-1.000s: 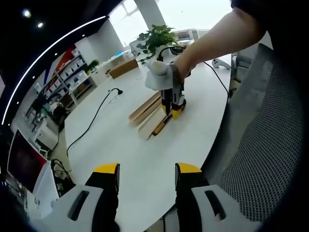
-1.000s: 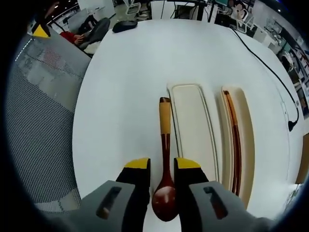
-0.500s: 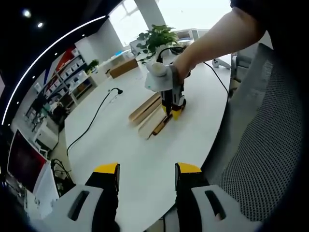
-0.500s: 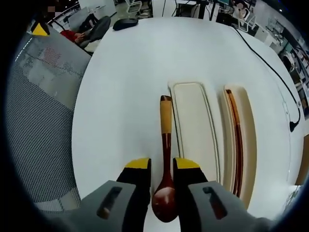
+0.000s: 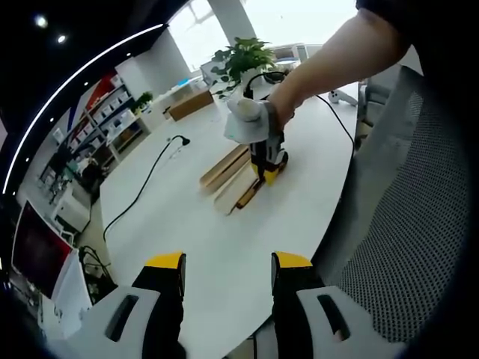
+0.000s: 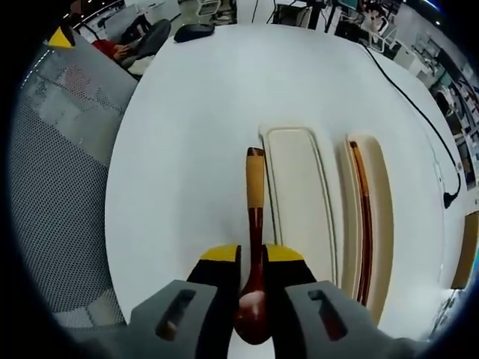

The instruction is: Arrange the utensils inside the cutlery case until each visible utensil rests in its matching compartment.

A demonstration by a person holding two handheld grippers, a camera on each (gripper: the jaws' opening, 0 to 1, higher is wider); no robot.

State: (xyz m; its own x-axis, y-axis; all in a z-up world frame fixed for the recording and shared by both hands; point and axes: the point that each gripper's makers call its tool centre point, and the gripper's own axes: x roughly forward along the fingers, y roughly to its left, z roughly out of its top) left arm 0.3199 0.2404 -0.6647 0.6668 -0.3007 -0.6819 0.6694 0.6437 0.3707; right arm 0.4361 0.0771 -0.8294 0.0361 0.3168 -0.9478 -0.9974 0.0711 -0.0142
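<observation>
In the right gripper view, a dark wooden spoon [image 6: 254, 224] with a tan handle end lies on the white table, pointing away from me. My right gripper [image 6: 253, 262] is shut on the spoon's neck just above the bowl. To the spoon's right lies the cream cutlery case [image 6: 299, 202], with one bare compartment beside the spoon and a pair of brown chopsticks [image 6: 364, 224] in the far compartment. In the left gripper view my left gripper [image 5: 227, 268] hovers open above the table's near edge, and the right gripper [image 5: 268, 153] stands on the spoon [image 5: 249, 194] beside the case [image 5: 224, 173].
A black cable [image 5: 142, 187] runs across the white table [image 5: 187, 224]. Grey mesh chairs stand at the table's edge [image 6: 60, 149] [image 5: 404, 224]. A potted plant [image 5: 243, 60] and a wooden box [image 5: 188, 105] sit at the far end. A black mouse [image 6: 193, 31] lies far off.
My right gripper's jaws have closed from a wider stance onto the spoon's neck. The left gripper has stayed put.
</observation>
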